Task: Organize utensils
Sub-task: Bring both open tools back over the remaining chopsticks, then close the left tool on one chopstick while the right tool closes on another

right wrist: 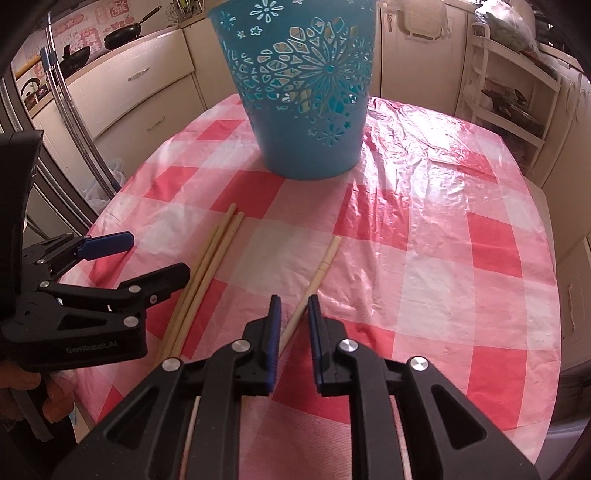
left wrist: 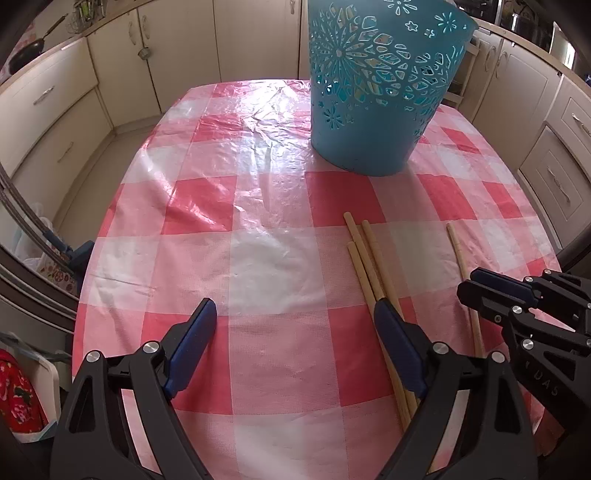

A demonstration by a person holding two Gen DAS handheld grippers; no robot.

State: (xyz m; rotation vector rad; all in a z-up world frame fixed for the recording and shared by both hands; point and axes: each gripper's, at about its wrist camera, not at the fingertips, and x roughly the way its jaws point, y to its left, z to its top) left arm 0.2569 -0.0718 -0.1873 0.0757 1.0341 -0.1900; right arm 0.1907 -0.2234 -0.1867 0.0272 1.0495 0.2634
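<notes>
Three wooden chopsticks [left wrist: 364,258] [right wrist: 210,266] lie side by side on the red-and-white checked tablecloth [left wrist: 258,258]. A single chopstick [right wrist: 325,262] [left wrist: 456,245] lies apart to their right. My right gripper [right wrist: 294,301] [left wrist: 467,282] is closed narrowly on this single stick, which crosses slantwise between the pads and still rests on the cloth. My left gripper [left wrist: 295,314] [right wrist: 159,254] stands wide open and holds nothing. Its right finger [left wrist: 391,332] sits over the three sticks. A teal perforated basket [left wrist: 380,92] [right wrist: 306,92] stands upright farther back.
Cream kitchen cabinets [left wrist: 55,110] ring the table. A white shelf rack [right wrist: 513,85] stands at the back right. Pans [right wrist: 122,35] sit on the counter at the left. A person's hand [right wrist: 55,398] holds the left gripper.
</notes>
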